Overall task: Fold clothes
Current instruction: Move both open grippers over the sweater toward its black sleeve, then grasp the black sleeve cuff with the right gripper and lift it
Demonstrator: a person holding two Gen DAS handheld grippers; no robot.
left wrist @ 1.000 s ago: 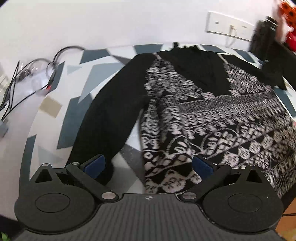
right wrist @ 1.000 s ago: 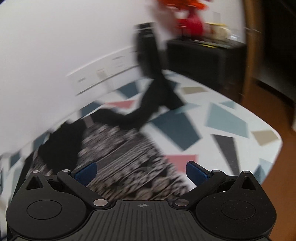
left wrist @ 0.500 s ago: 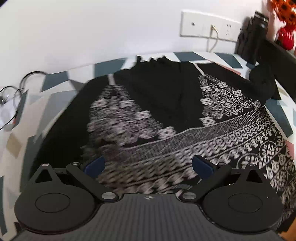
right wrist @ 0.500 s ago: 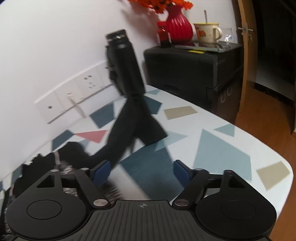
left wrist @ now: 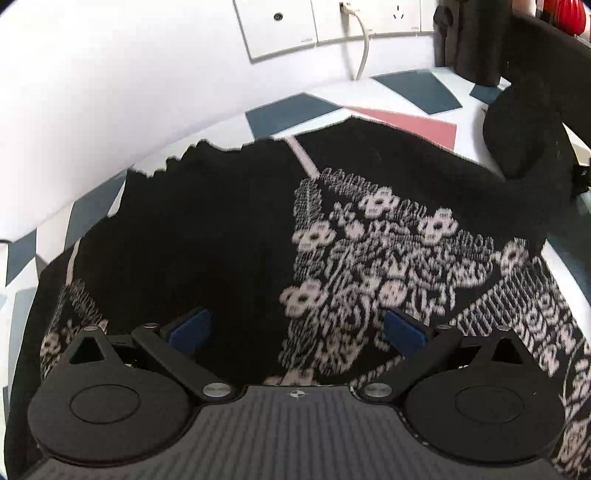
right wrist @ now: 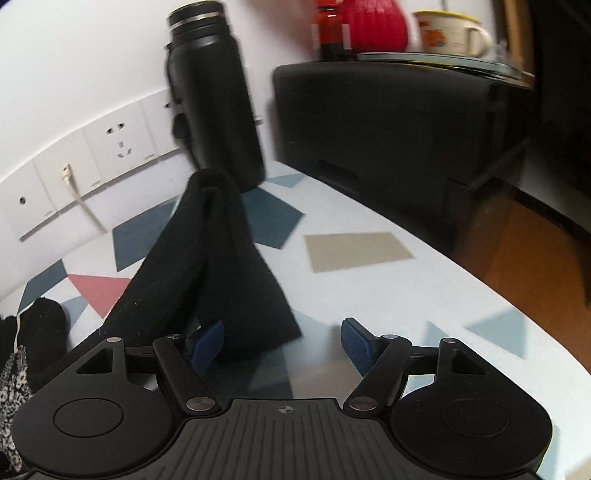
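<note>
A black sweater with a white floral pattern [left wrist: 369, 258] lies spread on the table with coloured shapes [left wrist: 288, 114]. My left gripper [left wrist: 295, 330] is open, low over the sweater's upper body, holding nothing. One black sleeve [right wrist: 199, 266] runs away from the body towards the wall, its cuff end folded near a black bottle. My right gripper [right wrist: 282, 345] is open just above the sleeve's wide lower end, its left finger [right wrist: 208, 343] beside the cloth. The sleeve also shows at the right of the left wrist view [left wrist: 524, 147].
A black bottle [right wrist: 214, 96] stands by the wall past the sleeve. Wall sockets [right wrist: 110, 144] with a plugged cable sit behind the table. A black cabinet [right wrist: 399, 133] with a red vase [right wrist: 373, 26] and a mug stands at the right. The table's edge [right wrist: 498, 295] curves close on the right.
Both grippers moved forward and down. The left went from the sweater's hem and left sleeve up to its upper body. The right swung from the patterned body over to the right sleeve.
</note>
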